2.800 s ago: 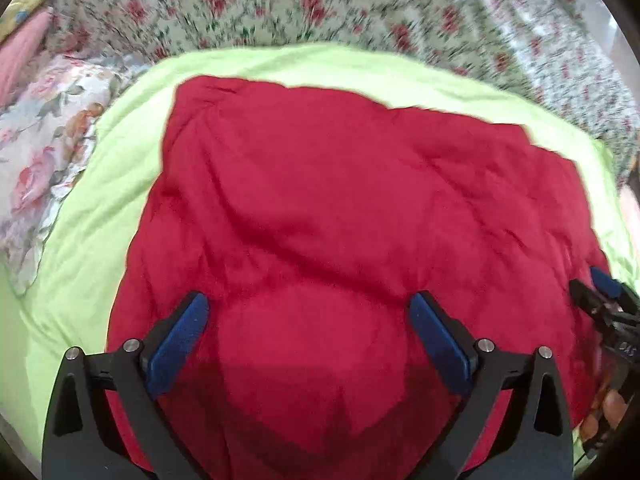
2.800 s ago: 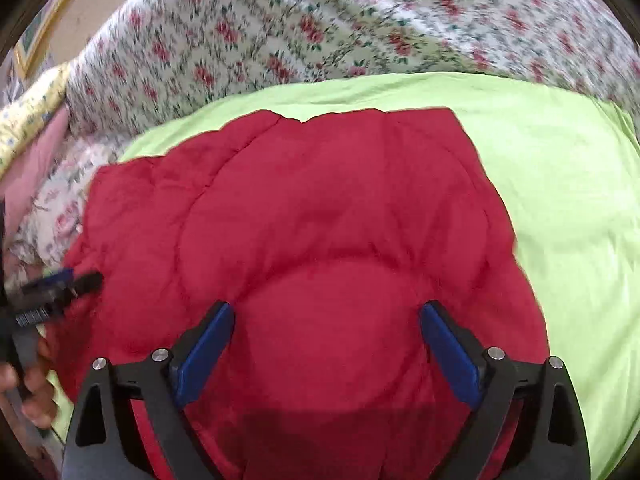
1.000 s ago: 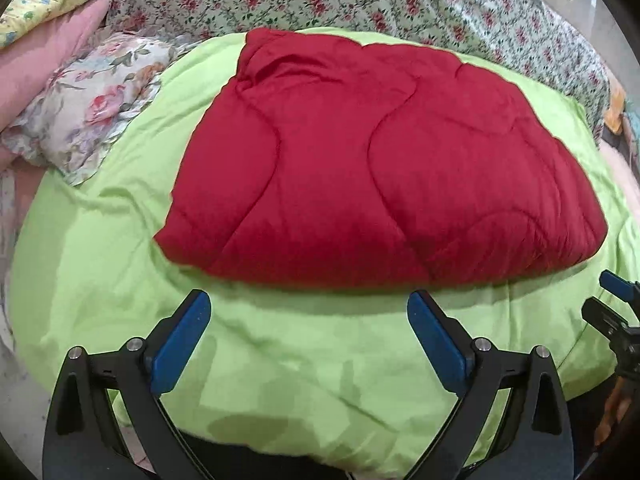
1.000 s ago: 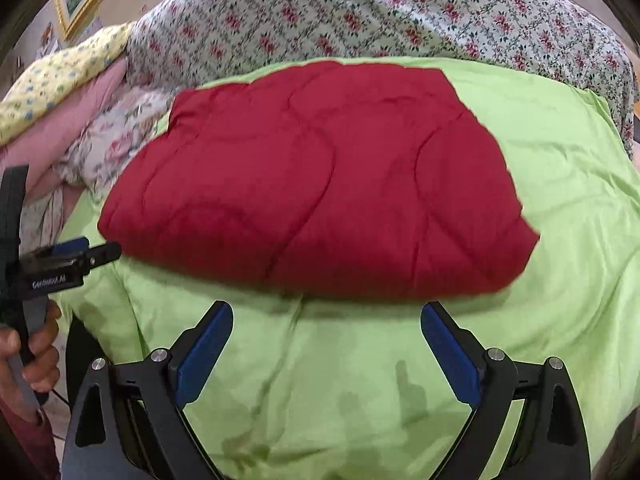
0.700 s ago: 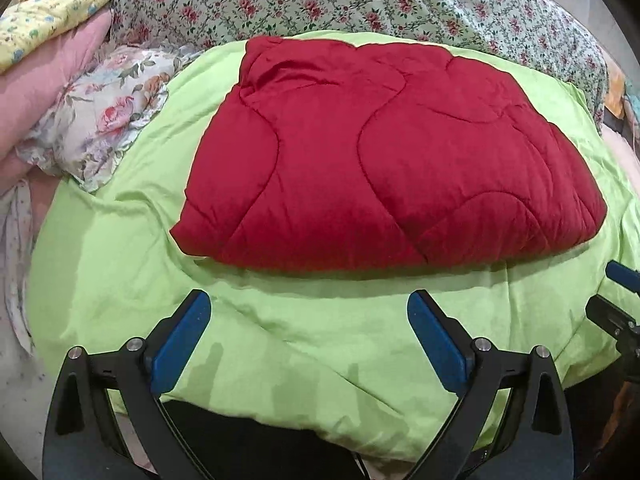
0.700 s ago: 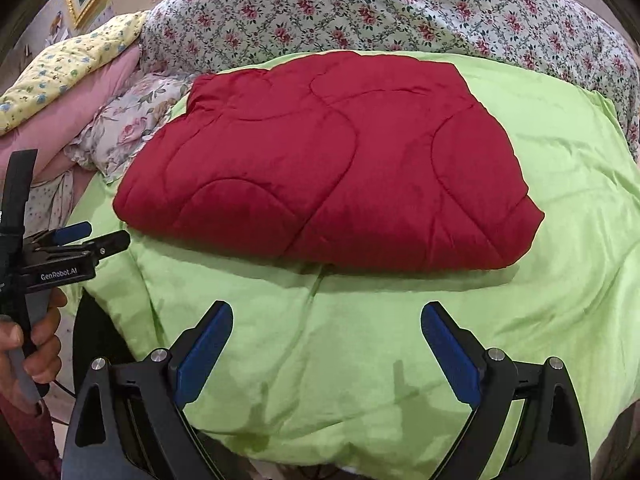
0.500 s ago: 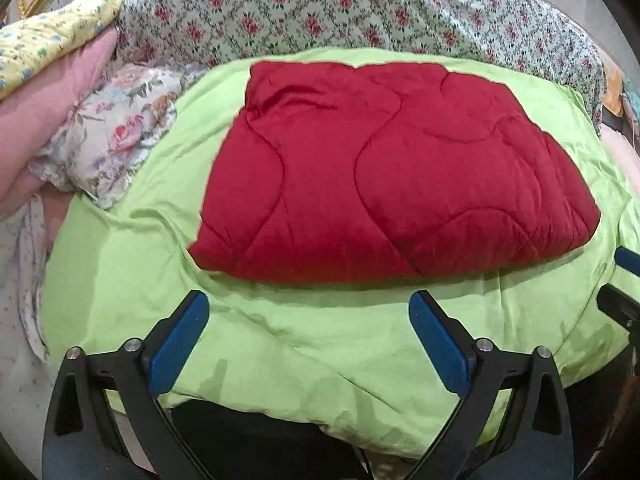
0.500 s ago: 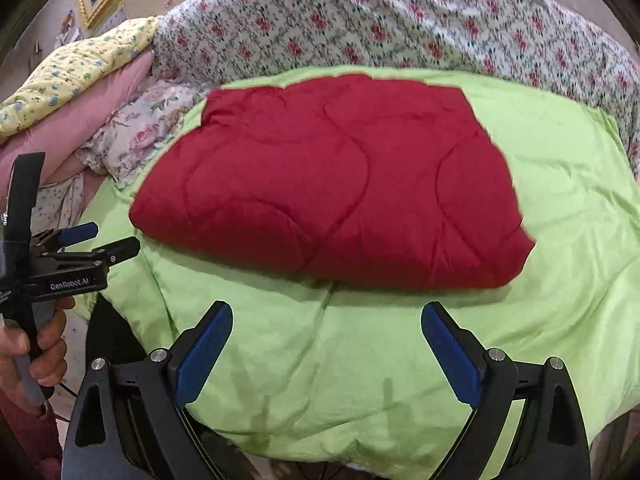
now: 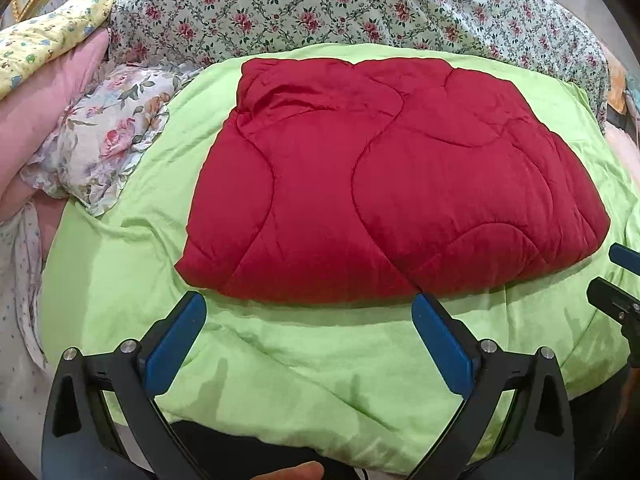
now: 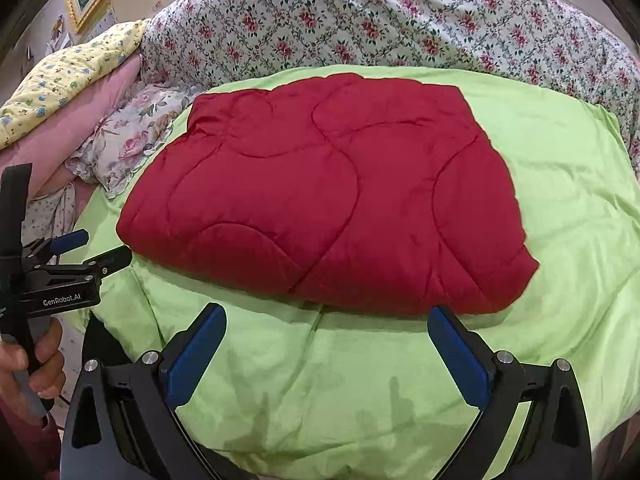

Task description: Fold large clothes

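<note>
**Red quilt folded on green cover, both grippers clear of it**

The red quilt was seen folded into a thick, roughly rectangular pad, laid flat on the green cover of the bed, approx. at its middle. Curved stitch lines were visible across its top; its near edge was rounded and cast a shadow on the cover.

The left gripper was held above the bare green cover, just in front of the quilt's near edge. Its jaws were spread wide, w/ nothing between the blue pads but cover.

The right gripper was likewise held over the cover near the quilt's front edge, not touching it. Its jaws had just been opening and were seen at full spread, nothing gripped.

In the right wrist view, the left gripper was seen at far left, held in a hand, beside the quilt's corner.

A floral pillow lay left of the quilt, touching the cover's edge. A flowered sheet was bunched behind. A yellow patterned cloth over pink bedding was seen at upper left.
</note>
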A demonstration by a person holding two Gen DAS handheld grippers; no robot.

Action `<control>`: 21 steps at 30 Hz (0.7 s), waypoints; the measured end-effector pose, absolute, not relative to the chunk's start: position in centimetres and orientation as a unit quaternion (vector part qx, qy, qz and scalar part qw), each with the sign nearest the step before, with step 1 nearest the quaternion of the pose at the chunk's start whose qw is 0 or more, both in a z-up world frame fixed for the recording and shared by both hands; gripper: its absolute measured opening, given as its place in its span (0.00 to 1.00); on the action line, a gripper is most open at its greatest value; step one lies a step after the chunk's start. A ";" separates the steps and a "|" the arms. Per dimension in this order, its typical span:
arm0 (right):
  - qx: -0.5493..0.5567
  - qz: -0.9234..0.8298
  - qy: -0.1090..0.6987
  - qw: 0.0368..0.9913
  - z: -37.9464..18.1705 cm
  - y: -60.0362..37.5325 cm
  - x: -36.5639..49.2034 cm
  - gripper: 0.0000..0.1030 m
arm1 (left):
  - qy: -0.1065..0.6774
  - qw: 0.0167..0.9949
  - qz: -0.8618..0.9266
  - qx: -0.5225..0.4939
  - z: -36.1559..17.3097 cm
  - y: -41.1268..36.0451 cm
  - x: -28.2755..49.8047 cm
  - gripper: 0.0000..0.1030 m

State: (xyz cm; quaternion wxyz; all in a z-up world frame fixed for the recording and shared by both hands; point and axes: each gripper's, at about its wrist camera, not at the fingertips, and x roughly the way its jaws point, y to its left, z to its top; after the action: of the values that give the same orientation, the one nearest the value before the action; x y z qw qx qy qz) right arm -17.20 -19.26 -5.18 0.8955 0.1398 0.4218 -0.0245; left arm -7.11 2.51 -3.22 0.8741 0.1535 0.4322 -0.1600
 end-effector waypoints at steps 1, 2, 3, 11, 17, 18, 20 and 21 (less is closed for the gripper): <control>0.140 -0.024 0.423 0.895 -5.3 -19.3 -16.9 0.99 | 0.432 0.874 -0.160 0.153 -3.2 2.4 -7.0 1.00; 0.141 -0.024 0.424 0.894 -5.3 -19.4 -16.6 0.99 | 0.433 0.874 -0.160 0.153 -3.3 2.3 -6.8 1.00; 0.142 -0.023 0.425 0.894 -5.4 -19.4 -16.5 0.99 | 0.434 0.873 -0.161 0.152 -3.3 2.2 -6.7 1.00; 0.139 -0.022 0.426 0.894 -5.2 -19.8 -14.9 0.99 | 0.438 0.872 -0.158 0.149 -3.5 1.8 -5.4 1.00; 0.139 -0.023 0.427 0.893 -5.1 -20.2 -14.0 0.99 | 0.441 0.871 -0.156 0.147 -3.6 1.6 -4.6 1.00; 0.140 -0.023 0.427 0.893 -5.1 -20.3 -13.9 0.99 | 0.442 0.871 -0.157 0.147 -3.6 1.6 -4.4 1.00; 0.139 -0.023 0.429 0.892 -5.1 -20.4 -13.6 0.99 | 0.443 0.870 -0.157 0.146 -3.6 1.5 -4.2 1.00; 0.139 -0.023 0.429 0.892 -5.1 -20.4 -13.5 0.99 | 0.443 0.870 -0.157 0.146 -3.6 1.5 -4.1 1.00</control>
State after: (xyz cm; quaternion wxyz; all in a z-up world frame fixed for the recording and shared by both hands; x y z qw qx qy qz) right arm -13.53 -20.39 -5.09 0.8922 0.1389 0.4291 -0.0230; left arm -4.10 1.48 -3.64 0.8703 0.1456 0.4435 -0.1572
